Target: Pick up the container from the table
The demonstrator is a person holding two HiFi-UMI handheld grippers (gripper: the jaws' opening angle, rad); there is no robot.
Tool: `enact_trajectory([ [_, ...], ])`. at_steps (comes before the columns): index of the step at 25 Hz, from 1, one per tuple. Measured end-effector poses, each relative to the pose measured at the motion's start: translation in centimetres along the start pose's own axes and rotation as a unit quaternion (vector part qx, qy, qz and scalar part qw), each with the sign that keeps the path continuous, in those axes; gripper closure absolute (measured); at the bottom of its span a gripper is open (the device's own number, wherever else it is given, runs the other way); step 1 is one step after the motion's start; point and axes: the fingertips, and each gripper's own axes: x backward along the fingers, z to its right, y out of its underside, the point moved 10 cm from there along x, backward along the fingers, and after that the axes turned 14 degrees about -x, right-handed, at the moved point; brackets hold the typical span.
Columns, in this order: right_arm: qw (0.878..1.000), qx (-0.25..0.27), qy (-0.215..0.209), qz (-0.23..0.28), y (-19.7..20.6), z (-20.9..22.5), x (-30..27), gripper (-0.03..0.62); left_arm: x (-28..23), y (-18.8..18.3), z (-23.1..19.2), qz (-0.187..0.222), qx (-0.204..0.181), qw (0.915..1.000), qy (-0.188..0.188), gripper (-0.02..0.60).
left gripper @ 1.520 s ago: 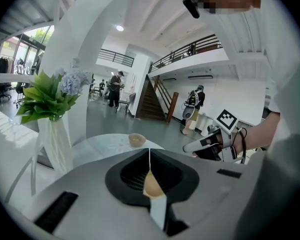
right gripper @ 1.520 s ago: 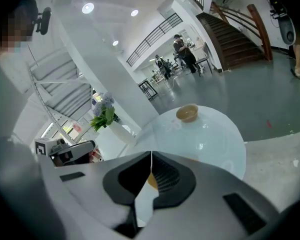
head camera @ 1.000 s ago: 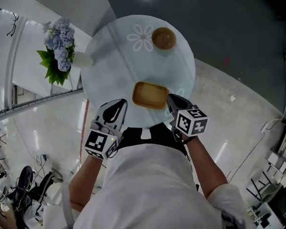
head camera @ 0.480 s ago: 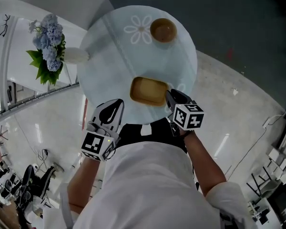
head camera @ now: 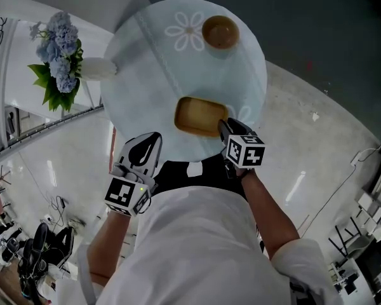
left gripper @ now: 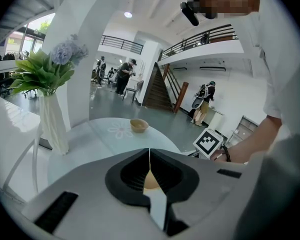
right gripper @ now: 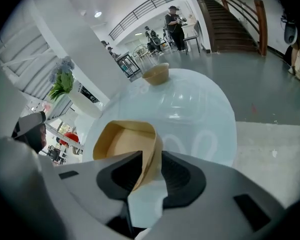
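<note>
A tan rectangular container (head camera: 200, 116) lies near the front edge of the round glass table (head camera: 146, 75). My right gripper (head camera: 223, 127) is at its near right corner. Seen along the jaws, the container's (right gripper: 125, 139) corner wall stands between the right gripper's (right gripper: 149, 159) jaws; they have just been opening and are now spread, not pressing on it. My left gripper (head camera: 149, 142) hovers at the table's near edge, left of the container and apart from it. In its own view the left gripper (left gripper: 149, 156) is shut, its jaws meeting in a thin line with nothing held.
A round tan bowl (head camera: 220, 32) sits at the table's far side beside a flower print. A white vase of blue flowers (head camera: 57, 46) stands past the table's left edge. In the background are a staircase and several people standing on the shiny floor.
My right gripper has come down onto the container's near right corner. The left gripper has hardly moved.
</note>
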Motion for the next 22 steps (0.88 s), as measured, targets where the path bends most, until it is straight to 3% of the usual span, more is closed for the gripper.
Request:
enact_trajectory([
  [6,1.0,-0.001,0.011,-0.013,0.2,-0.2,-0.9,0.471,0.5,0.3,-0.2,-0.002,0.003,1.0,-0.002,0.56],
  [15,0.999,-0.016,0.035,-0.008,-0.1,-0.1,-0.9,0.56,1.2,0.1,-0.6,0.001,0.0,1.0,-0.007,0.56],
  [22,0.999,-0.025,0.018,0.013,-1.6,-0.7,0.6,0.565,1.7,-0.8,-1.0,0.032,-0.007,0.9993,-0.017,0.559],
])
